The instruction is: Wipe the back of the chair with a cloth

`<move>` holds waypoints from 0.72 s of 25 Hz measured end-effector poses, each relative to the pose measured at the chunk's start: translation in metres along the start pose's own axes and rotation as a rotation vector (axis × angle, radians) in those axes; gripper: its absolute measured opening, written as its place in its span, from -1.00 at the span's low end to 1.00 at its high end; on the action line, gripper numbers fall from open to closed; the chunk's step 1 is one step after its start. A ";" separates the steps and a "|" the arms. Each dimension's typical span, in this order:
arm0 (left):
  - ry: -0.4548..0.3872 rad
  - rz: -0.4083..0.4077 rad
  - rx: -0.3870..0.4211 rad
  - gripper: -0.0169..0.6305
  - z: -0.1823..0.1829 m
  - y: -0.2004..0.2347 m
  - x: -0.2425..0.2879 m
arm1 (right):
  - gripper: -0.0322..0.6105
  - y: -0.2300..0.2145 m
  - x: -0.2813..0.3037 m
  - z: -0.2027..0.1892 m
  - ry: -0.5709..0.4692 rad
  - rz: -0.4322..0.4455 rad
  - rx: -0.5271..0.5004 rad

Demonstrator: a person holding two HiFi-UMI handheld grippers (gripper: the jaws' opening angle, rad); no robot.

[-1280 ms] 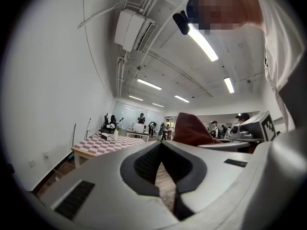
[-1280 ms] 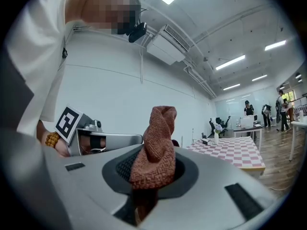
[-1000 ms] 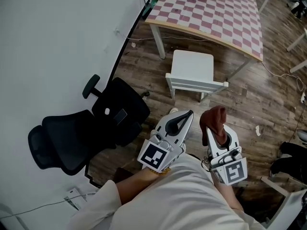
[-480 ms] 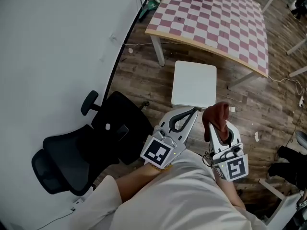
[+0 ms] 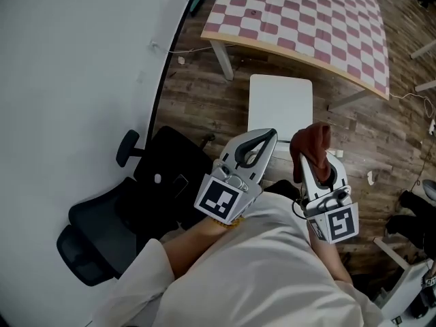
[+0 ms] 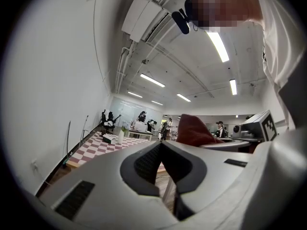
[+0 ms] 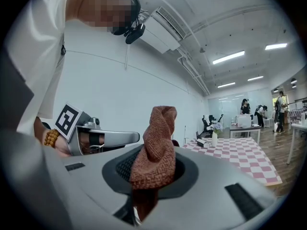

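Rust-brown cloth (image 5: pixel 310 148) stays pinched upright between the fingers (image 7: pixel 120 169) of my right gripper (image 5: pixel 312 161), bunched and standing above the tips. My left gripper (image 5: pixel 268 139) carries nothing: its fingers (image 6: pixel 144 162) are pressed together, with only the room showing beyond them. Over the last second neither grasp altered. What changed is the framing. In the head view the black office chair (image 5: pixel 163 182) has slid down and to the left, the white stool (image 5: pixel 281 107) now sits straight ahead of both grippers, and the checked tabletop (image 5: pixel 306 12) has drawn up to the top edge. Both grippers remain held close to my body, side by side. I judge the task as not yet begun: the cloth is well apart from the chair, whose back lies low at my left beside the white wall, so I would have to turn and reach that way before any wiping. As to writing, I find no brand, label or legible text. The marker cubes (image 5: pixel 219 199) on the grippers bear black-and-white square patterns, not letters.
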State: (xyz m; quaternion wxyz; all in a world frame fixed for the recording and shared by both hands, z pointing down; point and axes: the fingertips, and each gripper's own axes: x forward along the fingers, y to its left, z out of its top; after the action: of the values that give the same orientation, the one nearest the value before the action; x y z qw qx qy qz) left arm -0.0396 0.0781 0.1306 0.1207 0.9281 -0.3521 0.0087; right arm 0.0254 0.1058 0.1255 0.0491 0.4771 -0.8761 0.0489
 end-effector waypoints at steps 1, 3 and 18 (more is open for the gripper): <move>0.003 0.001 -0.002 -0.90 -0.001 0.002 0.002 | -0.64 -0.002 0.002 -0.001 0.002 -0.001 0.002; 0.005 0.000 0.000 -0.90 -0.002 0.006 0.008 | -0.64 -0.006 0.006 -0.002 0.002 -0.001 0.006; 0.080 0.103 -0.027 -0.91 -0.036 0.027 0.040 | -0.64 -0.041 0.027 -0.043 0.132 0.132 -0.019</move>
State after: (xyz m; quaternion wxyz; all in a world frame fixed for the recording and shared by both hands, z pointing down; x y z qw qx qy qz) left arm -0.0248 0.0410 0.1755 0.1466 0.9060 -0.3943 0.0470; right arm 0.0469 0.0675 0.1734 0.1079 0.4135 -0.9010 0.0748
